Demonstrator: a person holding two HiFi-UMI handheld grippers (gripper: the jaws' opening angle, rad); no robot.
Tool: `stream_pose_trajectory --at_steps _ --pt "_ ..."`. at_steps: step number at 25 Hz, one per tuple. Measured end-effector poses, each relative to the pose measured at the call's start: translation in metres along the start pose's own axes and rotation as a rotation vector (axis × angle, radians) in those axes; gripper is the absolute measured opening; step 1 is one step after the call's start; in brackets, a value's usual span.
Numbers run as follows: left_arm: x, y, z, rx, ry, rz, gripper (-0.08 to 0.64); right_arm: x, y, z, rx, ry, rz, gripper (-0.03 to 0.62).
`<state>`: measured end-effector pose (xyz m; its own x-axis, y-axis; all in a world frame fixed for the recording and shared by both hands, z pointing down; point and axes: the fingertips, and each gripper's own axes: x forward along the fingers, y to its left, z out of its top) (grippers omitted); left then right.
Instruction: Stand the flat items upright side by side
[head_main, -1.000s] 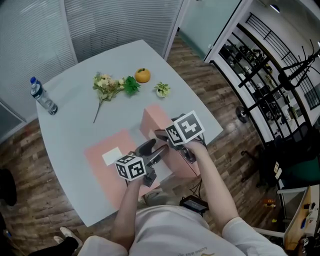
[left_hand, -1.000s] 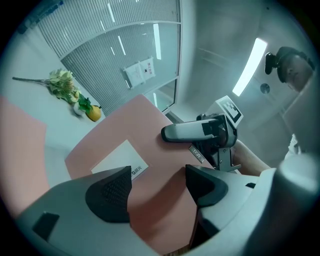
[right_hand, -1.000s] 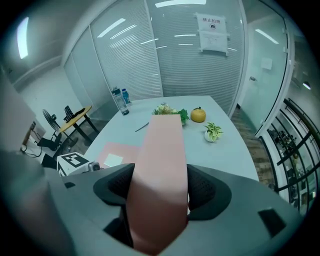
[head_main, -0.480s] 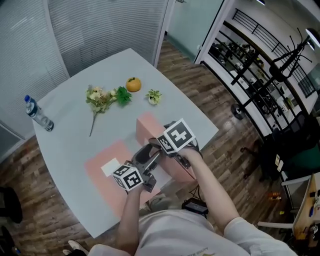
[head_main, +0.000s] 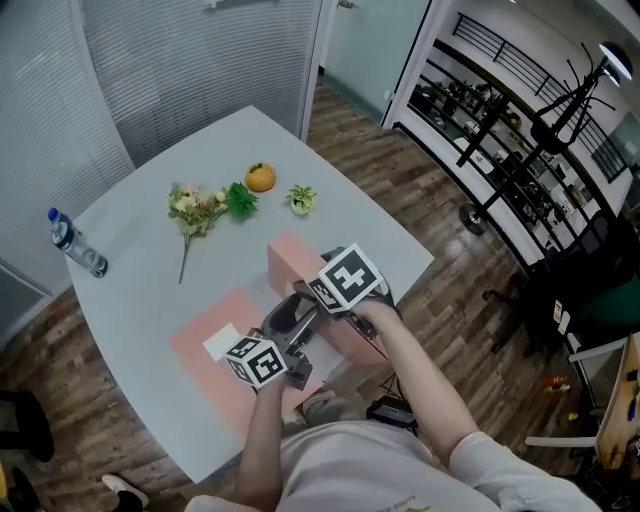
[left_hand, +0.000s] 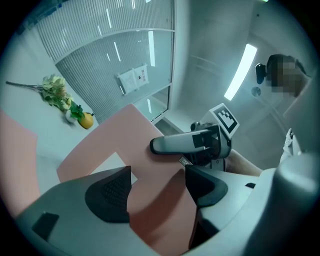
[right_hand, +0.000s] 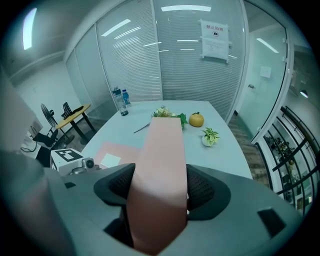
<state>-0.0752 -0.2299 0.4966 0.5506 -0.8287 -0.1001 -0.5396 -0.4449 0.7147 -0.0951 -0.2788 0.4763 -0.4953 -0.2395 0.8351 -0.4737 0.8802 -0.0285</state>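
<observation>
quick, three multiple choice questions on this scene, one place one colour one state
1. Where on the table is the bottle? A left edge B right edge C middle
2. What colour is the board in the right tool? A blue B pink C green
3. The left tool is: A open, empty B shut on the board C lying on the table
Answers: 1 A, it stands by the table's left edge in the head view. 2 B, pink shows between the jaws. 3 B, its jaws clamp the board.

Left gripper (left_hand: 156, 189) and right gripper (right_hand: 160, 189): grey shells, black ribbed pads (left_hand: 111, 192), black-and-white marker cubes (head_main: 345, 280) behind the jaws. Pale short-sleeved shirt (head_main: 360, 470).
</observation>
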Motion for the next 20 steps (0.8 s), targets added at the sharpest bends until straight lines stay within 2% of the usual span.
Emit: stream_pose_trajectory --at_steps 5,11,20 --pt "-0.002 -0.003 -0.004 0.013 0.007 0.015 0.331 -0.008 -0.003 -0.002 0.013 -0.036 -0.029 0.322" --pt "-0.002 -0.010 0.003 0.016 -0.011 0.022 0.331 -0.028 -0.007 0.007 0.030 -0.148 -0.092 0.319" --pt "-0.001 -0.017 0.006 0.015 -0.014 0.017 0.331 -0.046 -0.005 0.020 0.035 -0.249 -0.122 0.318"
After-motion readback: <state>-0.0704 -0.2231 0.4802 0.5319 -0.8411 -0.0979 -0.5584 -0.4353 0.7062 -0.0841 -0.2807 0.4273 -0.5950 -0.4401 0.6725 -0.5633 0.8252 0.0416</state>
